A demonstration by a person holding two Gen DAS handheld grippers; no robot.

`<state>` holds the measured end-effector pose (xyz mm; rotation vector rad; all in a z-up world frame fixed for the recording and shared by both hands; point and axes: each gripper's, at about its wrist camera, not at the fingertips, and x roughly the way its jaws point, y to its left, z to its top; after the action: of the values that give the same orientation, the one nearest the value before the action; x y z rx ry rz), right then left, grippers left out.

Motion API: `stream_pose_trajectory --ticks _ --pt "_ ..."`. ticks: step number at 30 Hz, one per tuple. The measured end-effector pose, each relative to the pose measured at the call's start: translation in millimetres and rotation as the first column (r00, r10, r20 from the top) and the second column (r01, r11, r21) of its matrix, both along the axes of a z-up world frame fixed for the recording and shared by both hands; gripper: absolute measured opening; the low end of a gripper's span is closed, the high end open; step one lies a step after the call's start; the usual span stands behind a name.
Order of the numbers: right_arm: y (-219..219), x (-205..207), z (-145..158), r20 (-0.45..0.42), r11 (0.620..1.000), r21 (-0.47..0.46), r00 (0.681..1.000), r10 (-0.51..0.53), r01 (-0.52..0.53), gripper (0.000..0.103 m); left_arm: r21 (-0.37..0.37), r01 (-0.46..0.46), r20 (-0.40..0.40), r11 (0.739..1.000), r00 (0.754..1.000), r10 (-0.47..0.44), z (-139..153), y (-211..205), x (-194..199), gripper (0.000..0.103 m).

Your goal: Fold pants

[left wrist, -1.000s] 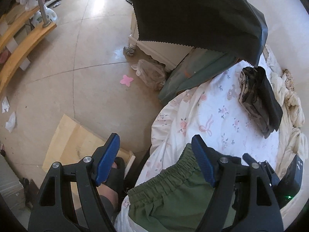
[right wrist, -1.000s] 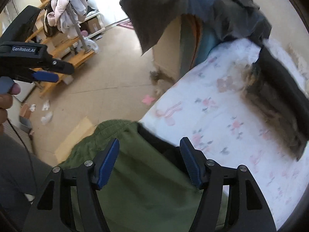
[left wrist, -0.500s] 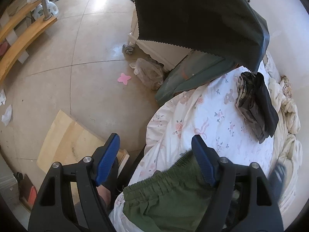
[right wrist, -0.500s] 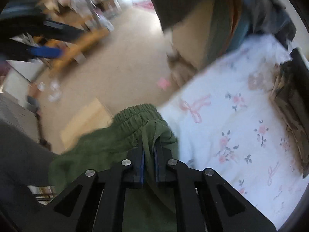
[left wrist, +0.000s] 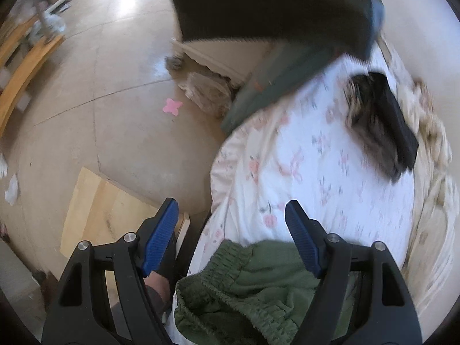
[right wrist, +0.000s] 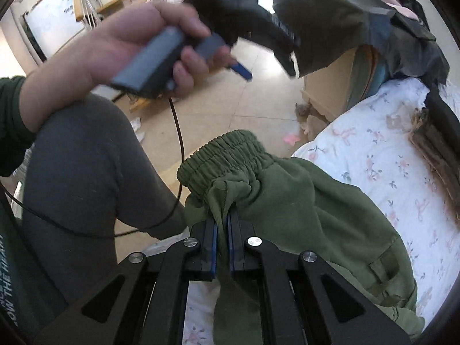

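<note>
Olive green pants (right wrist: 302,201) with an elastic waistband lie bunched at the near edge of a bed with a white floral sheet (right wrist: 382,155). My right gripper (right wrist: 221,230) is shut on a fold of the pants just behind the waistband. My left gripper (left wrist: 230,230) is open and empty, held above the waistband end of the pants (left wrist: 253,293) at the bed's edge. In the right wrist view the person's hand holds the left gripper (right wrist: 241,72) up in the air to the left.
A dark folded garment (left wrist: 382,120) lies further along the bed. A dark cloth (left wrist: 273,5) drapes over a cabinet beyond it. On the floor are a wooden board (left wrist: 106,210), a plastic bag (left wrist: 207,89) and a pink scrap (left wrist: 172,106). The person's leg (right wrist: 86,172) is at left.
My right gripper has closed on a fold of the pants near the waistband and lifted it. The left gripper stayed open and shifted slightly over the bed's edge.
</note>
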<state>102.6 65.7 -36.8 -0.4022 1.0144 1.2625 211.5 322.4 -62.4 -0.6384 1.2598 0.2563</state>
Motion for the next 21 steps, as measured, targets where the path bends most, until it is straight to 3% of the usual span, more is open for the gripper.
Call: stream_pose_trajectory --ticks 3,4,6,7,9,10,12,14,16,17,19,21 --pt "-9.0 -8.5 7.6 -0.001 1.000 0.019 1.000 0.021 -0.021 0.005 0.034 0.158 -0.058 0.987 0.986 -0.156 -18.1 -26.9 9.3 0.074" --pt "-12.4 -13.2 9.6 -0.003 1.000 0.017 1.000 0.024 -0.024 0.005 0.046 0.250 -0.098 0.967 0.964 -0.245 -31.0 -38.5 13.8 0.074" --pt "-21.8 -23.4 14.8 0.018 0.999 0.016 0.999 0.028 -0.029 0.005 0.046 0.352 -0.178 0.935 0.924 -0.340 -56.8 -49.9 14.5 0.074" --pt "-26.0 -24.8 17.1 0.023 1.000 0.024 1.000 0.018 -0.018 0.005 0.000 0.369 -0.224 0.930 0.906 -0.359 -74.3 -50.1 11.2 0.074" --pt "-35.7 -20.8 19.4 0.000 0.999 0.047 1.000 -0.018 0.018 0.004 -0.155 0.316 -0.283 0.936 0.894 -0.348 -102.4 -47.0 -0.2 0.074" --pt "-39.2 -20.2 21.5 0.010 0.998 0.054 0.999 -0.030 0.030 0.005 -0.176 0.325 -0.297 0.929 0.883 -0.364 -108.4 -49.4 -3.3 0.074" --pt "-43.5 -21.0 26.0 0.021 0.998 0.060 0.999 -0.034 0.032 0.004 -0.187 0.341 -0.261 0.921 0.887 -0.381 -108.4 -51.8 -4.5 0.074" --pt "-46.3 -21.8 28.4 0.033 0.997 0.066 0.999 -0.042 0.040 0.004 -0.256 0.329 -0.207 0.909 0.900 -0.384 -108.0 -54.1 -1.3 0.070" --pt "-47.5 -21.6 27.2 0.034 0.997 0.066 0.998 -0.051 0.048 0.004 -0.278 0.345 -0.195 0.896 0.893 -0.405 -109.4 -59.7 3.1 0.051" --pt "-47.7 -23.4 28.1 0.035 0.997 0.065 0.998 -0.053 0.051 0.004 -0.265 0.361 -0.214 0.894 0.882 -0.420 -111.6 -65.0 4.2 0.051" --pt "-46.5 -26.9 27.6 0.030 0.997 0.055 0.998 -0.047 0.045 0.004 -0.212 0.414 -0.226 0.885 0.860 -0.457 -112.0 -75.4 5.4 0.028" --pt "-44.1 -29.4 24.8 0.031 0.998 0.051 0.999 -0.033 0.032 0.004 -0.159 0.470 -0.188 0.868 0.849 -0.494 -98.3 -83.7 8.5 0.012"
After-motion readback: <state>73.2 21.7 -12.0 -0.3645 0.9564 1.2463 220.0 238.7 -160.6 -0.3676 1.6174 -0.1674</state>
